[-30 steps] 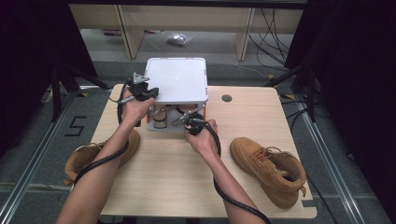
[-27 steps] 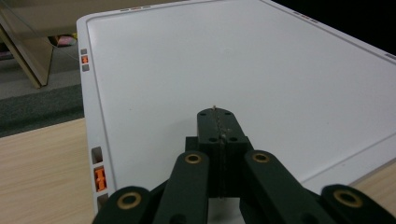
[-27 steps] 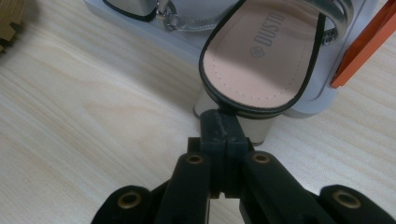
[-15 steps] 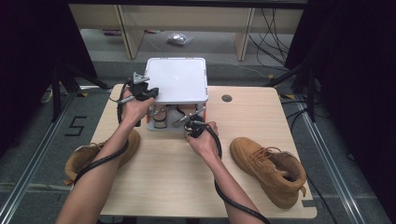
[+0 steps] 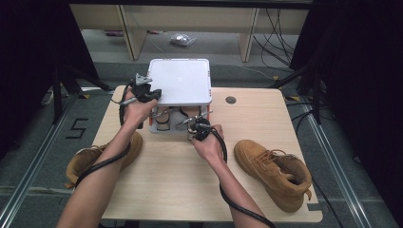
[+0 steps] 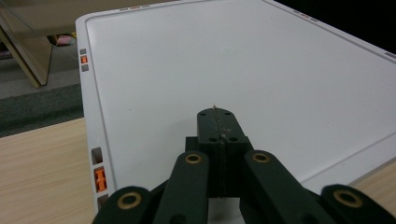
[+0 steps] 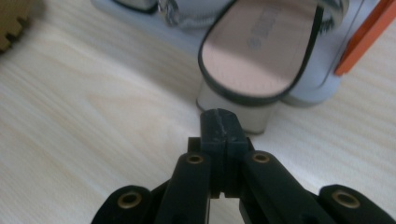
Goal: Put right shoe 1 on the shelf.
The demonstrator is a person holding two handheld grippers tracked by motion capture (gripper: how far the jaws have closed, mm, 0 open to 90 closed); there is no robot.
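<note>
Pale wood grain covers the table [image 5: 266, 118], which carries everything else here. Next in size is a white box [image 5: 180, 83] with orange clips at its edges; it stands at the far middle of the table, its flat lid raised, and footwear sits underneath in its open front. Two tan suede boots follow: one boot [image 5: 275, 173] lies on its side at the near right of the table, and the other tan boot [image 5: 102, 156] hangs off the left edge, partly hidden behind the person's left forearm. Inside the box's front a sandal [image 7: 266, 51] with a pinkish insole, dark trim and a pale block heel rests at the edge of the base. The left gripper [image 6: 219, 123] hovers above the near left corner of the white lid, its jaws pressed together with nothing between them. The right gripper [image 7: 220, 126] is low over the table just before the sandal's heel, its jaws likewise closed and empty.
</note>
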